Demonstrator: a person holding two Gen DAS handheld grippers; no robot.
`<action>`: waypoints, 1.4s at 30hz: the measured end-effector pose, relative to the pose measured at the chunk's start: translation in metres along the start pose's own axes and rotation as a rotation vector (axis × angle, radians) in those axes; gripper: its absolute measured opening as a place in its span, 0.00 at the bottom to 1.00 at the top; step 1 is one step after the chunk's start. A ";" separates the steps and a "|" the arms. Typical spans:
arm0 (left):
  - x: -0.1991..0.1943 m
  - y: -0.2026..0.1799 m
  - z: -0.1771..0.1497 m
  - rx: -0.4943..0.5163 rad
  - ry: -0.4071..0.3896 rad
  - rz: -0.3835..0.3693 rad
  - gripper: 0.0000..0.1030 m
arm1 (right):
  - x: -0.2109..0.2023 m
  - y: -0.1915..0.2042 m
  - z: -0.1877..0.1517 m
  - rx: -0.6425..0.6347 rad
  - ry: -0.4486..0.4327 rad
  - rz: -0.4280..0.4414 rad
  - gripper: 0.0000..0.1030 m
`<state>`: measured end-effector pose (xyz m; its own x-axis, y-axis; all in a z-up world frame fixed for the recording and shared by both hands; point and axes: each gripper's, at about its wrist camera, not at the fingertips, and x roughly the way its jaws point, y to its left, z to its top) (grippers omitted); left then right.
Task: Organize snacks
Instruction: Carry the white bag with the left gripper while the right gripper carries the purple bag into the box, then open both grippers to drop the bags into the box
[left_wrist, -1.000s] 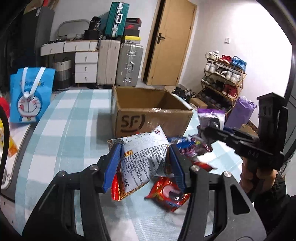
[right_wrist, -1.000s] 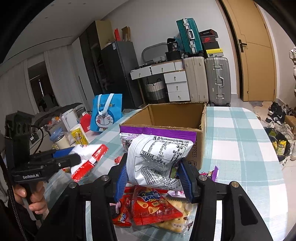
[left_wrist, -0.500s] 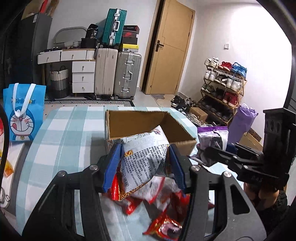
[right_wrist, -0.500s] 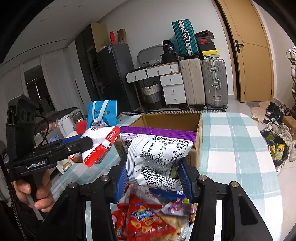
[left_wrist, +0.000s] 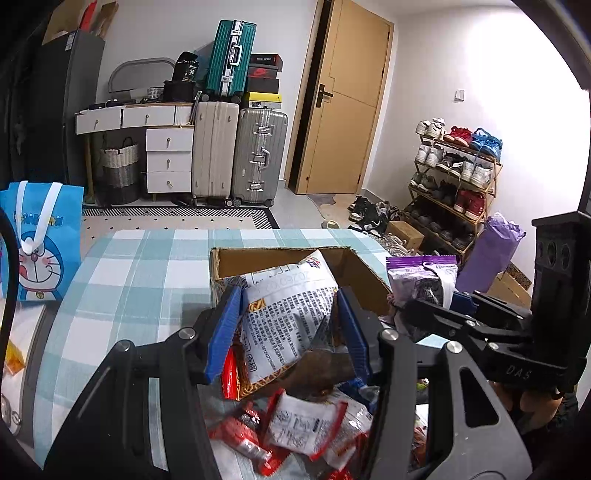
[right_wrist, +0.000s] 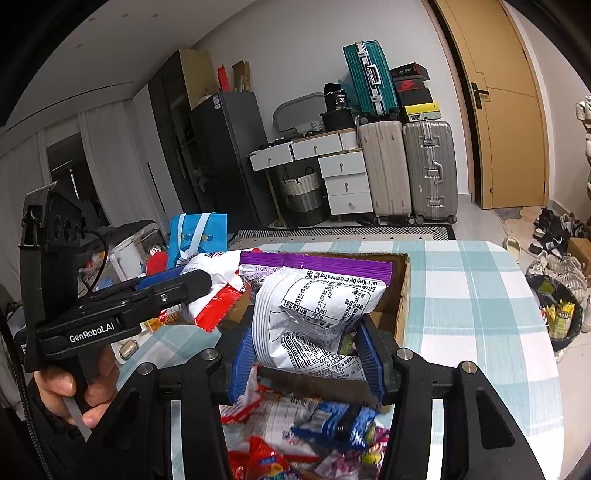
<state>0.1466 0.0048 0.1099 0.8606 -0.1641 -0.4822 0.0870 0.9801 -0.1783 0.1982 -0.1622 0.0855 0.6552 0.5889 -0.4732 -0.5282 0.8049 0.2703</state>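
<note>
My left gripper (left_wrist: 286, 332) is shut on a white and red snack bag (left_wrist: 284, 317) and holds it over the near edge of the open cardboard box (left_wrist: 273, 258). My right gripper (right_wrist: 308, 354) is shut on a purple and white snack bag (right_wrist: 314, 299), also held at the box (right_wrist: 399, 291). The right gripper shows in the left wrist view (left_wrist: 417, 314) with the purple bag (left_wrist: 421, 280). The left gripper shows in the right wrist view (right_wrist: 199, 280) with its white and red bag (right_wrist: 214, 291). Several loose snack packets (left_wrist: 306, 428) lie on the table below; they also show in the right wrist view (right_wrist: 314, 435).
The box stands on a table with a blue-checked cloth (left_wrist: 129, 280). A blue Doraemon bag (left_wrist: 40, 236) stands at the table's left. Suitcases (left_wrist: 240, 155), drawers and a door are at the back; a shoe rack (left_wrist: 454, 177) is on the right.
Both grippers have risen and moved forward with their bags, from above the snack pile to the box's near edge. The box now looks closer and is seen from higher.
</note>
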 end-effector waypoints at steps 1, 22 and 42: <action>0.005 0.001 0.002 0.000 0.002 -0.002 0.49 | 0.003 -0.001 0.002 0.003 0.004 -0.002 0.49; 0.098 0.010 0.001 0.008 0.069 0.040 0.49 | 0.055 -0.025 0.016 0.000 0.059 -0.030 0.49; 0.072 -0.004 -0.010 0.085 0.074 0.073 0.86 | 0.035 -0.034 0.011 -0.007 0.029 -0.089 0.95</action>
<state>0.2034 -0.0117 0.0670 0.8272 -0.0969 -0.5535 0.0706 0.9951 -0.0686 0.2450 -0.1680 0.0690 0.6837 0.5129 -0.5192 -0.4725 0.8533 0.2207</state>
